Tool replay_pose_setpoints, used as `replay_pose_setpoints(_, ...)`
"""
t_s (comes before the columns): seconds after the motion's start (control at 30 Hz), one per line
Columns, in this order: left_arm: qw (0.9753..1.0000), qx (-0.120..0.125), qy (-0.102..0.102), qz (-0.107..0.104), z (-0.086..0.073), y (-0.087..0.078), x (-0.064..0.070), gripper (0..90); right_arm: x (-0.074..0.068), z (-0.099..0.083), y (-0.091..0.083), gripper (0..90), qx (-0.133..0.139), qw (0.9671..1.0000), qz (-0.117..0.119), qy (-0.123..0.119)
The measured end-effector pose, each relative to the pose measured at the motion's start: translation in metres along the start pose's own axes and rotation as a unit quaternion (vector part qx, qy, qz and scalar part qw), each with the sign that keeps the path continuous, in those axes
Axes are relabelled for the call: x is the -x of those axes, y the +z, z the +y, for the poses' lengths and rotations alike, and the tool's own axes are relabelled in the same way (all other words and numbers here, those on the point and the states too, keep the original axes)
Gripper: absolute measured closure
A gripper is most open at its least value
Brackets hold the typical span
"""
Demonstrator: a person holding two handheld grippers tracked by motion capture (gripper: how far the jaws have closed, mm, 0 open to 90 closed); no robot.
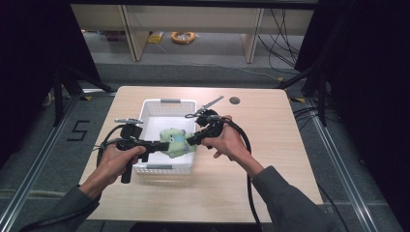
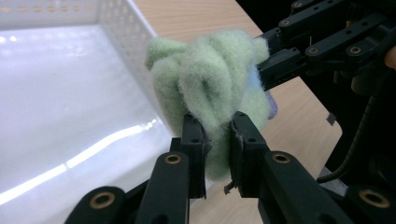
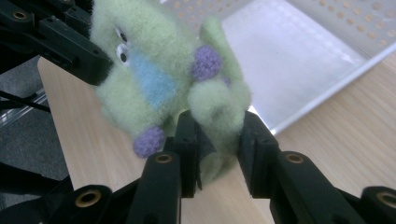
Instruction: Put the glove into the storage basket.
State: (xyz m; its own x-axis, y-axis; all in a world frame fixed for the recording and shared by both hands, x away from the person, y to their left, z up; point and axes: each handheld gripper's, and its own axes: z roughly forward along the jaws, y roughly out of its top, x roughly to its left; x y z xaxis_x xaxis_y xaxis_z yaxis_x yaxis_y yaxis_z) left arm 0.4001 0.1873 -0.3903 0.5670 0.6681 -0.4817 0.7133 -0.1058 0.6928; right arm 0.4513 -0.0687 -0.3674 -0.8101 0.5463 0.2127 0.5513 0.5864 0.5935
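Toy: fuzzy pale-green plush toy (image 1: 176,141) with a blue patch, purple knobs and small eyes, held up between both tools, above the near right part of the basket.
Basket: white perforated plastic basket (image 1: 151,107), rectangular, standing on the desk; its floor is bare and glossy in the left gripper view.
Desk: light wooden desk (image 1: 251,154) with rounded corners and a small round dark grommet (image 1: 234,100) near its far edge.
Left hand-held gripper (image 2: 216,140): jaws clenched on a fold of the green plush, pinching it from below in its own view; in the high view it reaches in from the left over the basket's near rim.
Right hand-held gripper (image 3: 217,142): jaws clamped on a rolled limb of the plush; in the high view it comes in from the right, just beside the basket's right wall.
Hands: the person's left hand (image 1: 116,162) and right hand (image 1: 227,140) each grip a tool handle, grey sleeves below.
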Motion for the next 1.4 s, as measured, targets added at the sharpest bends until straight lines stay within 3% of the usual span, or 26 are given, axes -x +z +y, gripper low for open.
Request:
replay_pose_setpoints(0.1, 0.9999, -0.005, -0.009, 0.008, 0.000, -0.001, -0.011, 77.4, 0.001, 0.005, 0.011, 71.6, -0.004, 0.9999, 0.003, 0.009)
replay_pose_setpoints(0.2, 0.9996, -0.009, -0.020, 0.018, -0.001, 0.000, -0.023, 77.4, 0.007, 0.010, 0.026, 71.5, -0.002, 1.0000, 0.007, -0.003)
replay_pose_setpoints(0.27, 0.9993, -0.011, -0.025, 0.024, -0.001, 0.002, -0.032, 77.4, 0.007, 0.013, 0.034, 71.5, -0.010, 0.9997, 0.010, 0.019)
replay_pose_setpoints(0.5, 0.9982, -0.035, -0.040, 0.028, 0.000, 0.010, -0.052, 77.2, 0.016, 0.017, 0.059, 71.5, -0.027, 0.9989, 0.009, 0.036)
replay_pose_setpoints(0.9, 0.9952, -0.058, -0.042, 0.066, -0.001, 0.028, -0.064, 77.5, 0.024, 0.021, 0.083, 71.3, -0.056, 0.9971, -0.011, 0.049)
replay_pose_setpoints(1.0, 0.9943, -0.072, -0.041, 0.068, -0.001, 0.031, -0.067, 77.9, 0.024, 0.021, 0.089, 71.1, -0.068, 0.9963, -0.015, 0.050)
replay_pose_setpoints(1.07, 0.9933, -0.077, -0.043, 0.075, -0.001, 0.033, -0.067, 77.9, 0.024, 0.022, 0.092, 71.0, -0.071, 0.9965, -0.021, 0.039)
replay_pose_setpoints(1.4, 0.9892, -0.110, -0.043, 0.086, -0.005, 0.041, -0.072, 76.6, 0.021, 0.019, 0.107, 70.7, -0.095, 0.9937, -0.033, 0.048)
